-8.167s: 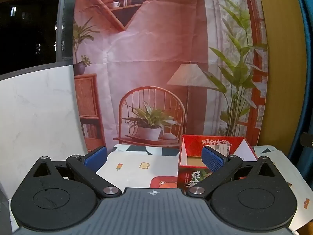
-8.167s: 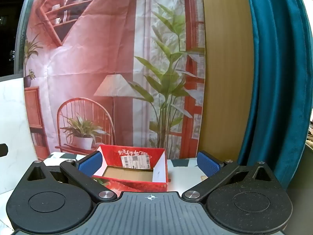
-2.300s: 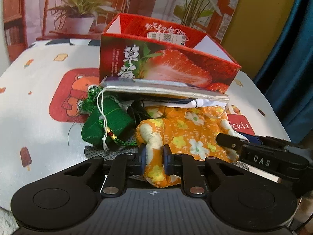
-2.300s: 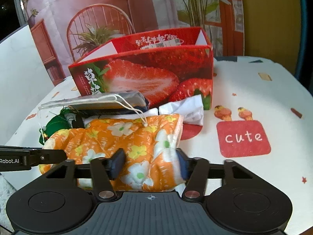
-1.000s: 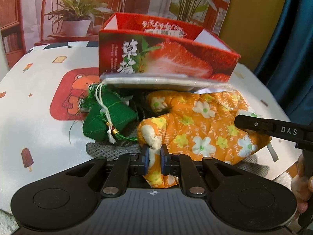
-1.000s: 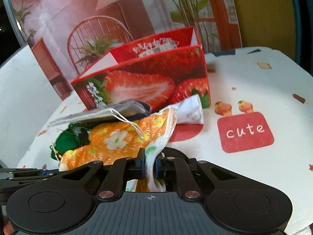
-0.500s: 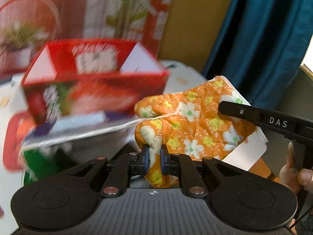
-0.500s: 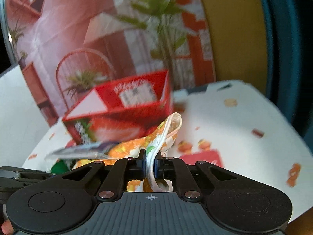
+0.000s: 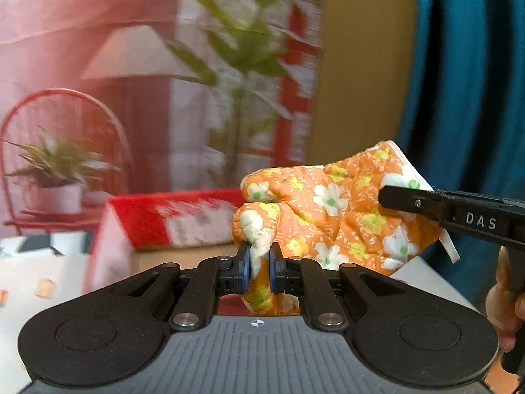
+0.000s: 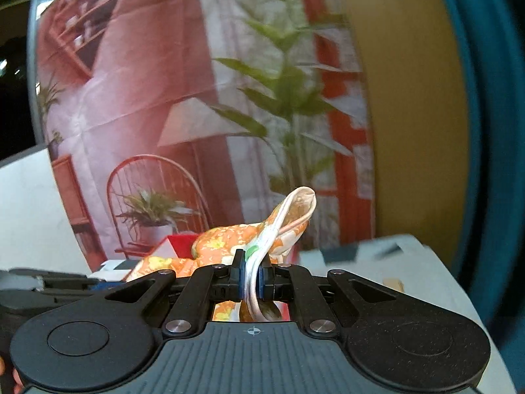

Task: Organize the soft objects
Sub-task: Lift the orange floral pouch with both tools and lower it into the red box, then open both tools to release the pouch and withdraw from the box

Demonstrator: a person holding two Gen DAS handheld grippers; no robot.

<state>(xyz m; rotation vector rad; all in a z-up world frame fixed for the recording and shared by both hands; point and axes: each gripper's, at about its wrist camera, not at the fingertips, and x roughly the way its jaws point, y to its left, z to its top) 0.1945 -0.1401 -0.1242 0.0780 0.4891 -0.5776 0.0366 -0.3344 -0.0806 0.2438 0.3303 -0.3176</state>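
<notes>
A padded orange oven mitt with a white and yellow flower print (image 9: 331, 210) hangs in the air in front of the open red cardboard box (image 9: 170, 220), likely bound for it, the left gripper (image 9: 259, 264) clamped on its thumb end, the right gripper (image 10: 252, 279) pinching its white-trimmed cuff, both angled slightly downward.

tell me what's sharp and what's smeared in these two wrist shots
Left wrist view: the left gripper and the orange floral mitt it pinches are crisp, while the red box and the printed backdrop are streaked with motion blur. Right wrist view: the right gripper and the mitt's white edge are sharp; the backdrop is softer and bowed by the fisheye.
</notes>
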